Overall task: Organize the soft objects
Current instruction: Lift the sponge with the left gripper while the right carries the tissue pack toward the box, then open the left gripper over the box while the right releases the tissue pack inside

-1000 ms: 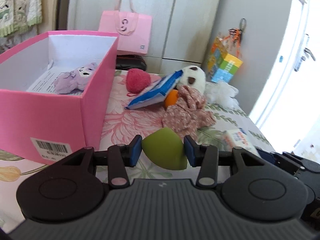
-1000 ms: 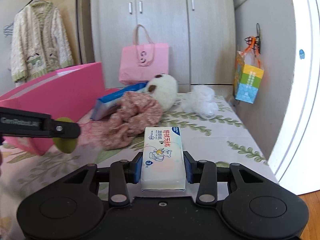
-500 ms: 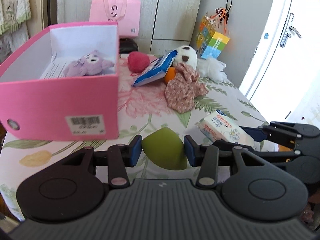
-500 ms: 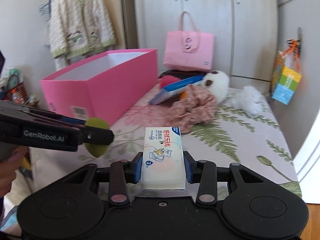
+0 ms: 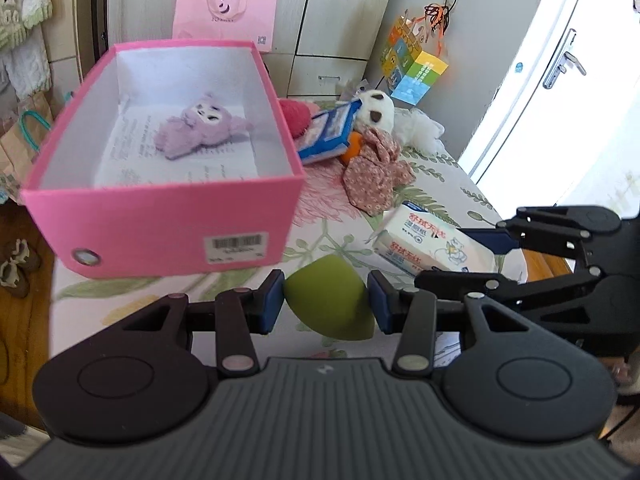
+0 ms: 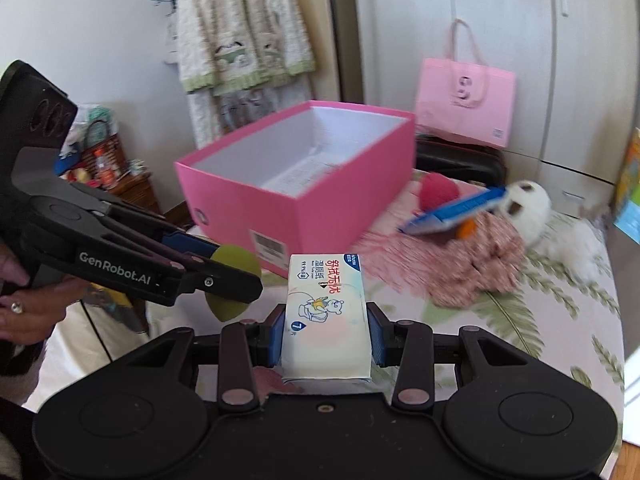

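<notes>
My left gripper (image 5: pixel 326 306) is shut on a green sponge (image 5: pixel 330 300) and holds it in the air in front of the pink box (image 5: pixel 168 216); the sponge also shows in the right wrist view (image 6: pixel 232 280). My right gripper (image 6: pixel 326 338) is shut on a white wet-wipes pack (image 6: pixel 326 320), seen to the right in the left wrist view (image 5: pixel 428 244). A purple plush (image 5: pixel 200 126) lies inside the box on printed paper.
Beyond the box lie a red pom-pom (image 5: pixel 294 114), a blue packet (image 5: pixel 328 132), a white panda plush (image 5: pixel 376 110), a floral cloth (image 5: pixel 374 176) and white fluff (image 5: pixel 420 128). A pink bag (image 5: pixel 226 10) stands by the wardrobe. The bed edge is at right.
Both grippers have risen and pulled back with their loads. The left wrist view now looks down into the pink box. The right gripper has turned left toward the box.
</notes>
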### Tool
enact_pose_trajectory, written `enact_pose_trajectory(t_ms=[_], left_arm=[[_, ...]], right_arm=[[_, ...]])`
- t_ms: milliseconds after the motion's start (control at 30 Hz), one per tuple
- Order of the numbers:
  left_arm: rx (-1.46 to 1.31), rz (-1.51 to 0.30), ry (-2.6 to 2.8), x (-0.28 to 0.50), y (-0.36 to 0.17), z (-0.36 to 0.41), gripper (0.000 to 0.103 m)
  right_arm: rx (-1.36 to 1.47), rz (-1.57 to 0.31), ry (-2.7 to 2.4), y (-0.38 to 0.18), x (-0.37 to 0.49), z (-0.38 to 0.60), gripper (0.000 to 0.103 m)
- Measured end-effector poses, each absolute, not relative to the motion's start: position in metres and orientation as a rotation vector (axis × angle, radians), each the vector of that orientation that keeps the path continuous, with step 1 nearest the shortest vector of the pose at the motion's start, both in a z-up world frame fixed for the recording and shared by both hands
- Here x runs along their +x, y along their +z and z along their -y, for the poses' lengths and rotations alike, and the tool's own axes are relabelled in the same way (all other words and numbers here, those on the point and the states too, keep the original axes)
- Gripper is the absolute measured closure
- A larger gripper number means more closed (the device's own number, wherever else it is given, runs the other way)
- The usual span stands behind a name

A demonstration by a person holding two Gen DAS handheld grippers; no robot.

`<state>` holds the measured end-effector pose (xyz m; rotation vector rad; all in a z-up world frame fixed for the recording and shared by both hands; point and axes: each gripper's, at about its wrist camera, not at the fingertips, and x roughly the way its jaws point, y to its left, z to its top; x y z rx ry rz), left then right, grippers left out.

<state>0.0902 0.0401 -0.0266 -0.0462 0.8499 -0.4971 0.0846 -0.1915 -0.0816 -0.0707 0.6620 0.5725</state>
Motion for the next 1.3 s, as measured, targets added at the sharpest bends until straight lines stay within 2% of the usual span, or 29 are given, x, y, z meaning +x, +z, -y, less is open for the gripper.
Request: enact_pose_trajectory(t_ms=[500, 900, 1300], left_arm=[[-0.063, -0.711, -0.449, 0.155, 0.026, -0.092, 0.059], [-0.216, -0.775, -0.392, 0.282, 0.002, -0.121, 0.059], [-0.115, -0.852, -0.250, 0.346, -0.022, -0.112, 0.059]], right_arm=[[-0.071, -0.571, 0.649, -0.027, 0.156, 0.153, 0.057], [-0.122, -0.598, 0.671, -0.021, 0.271, 0.108, 0.057], [-0.154, -0.762, 0.753, -0.062, 0.376, 0.071, 0.057]])
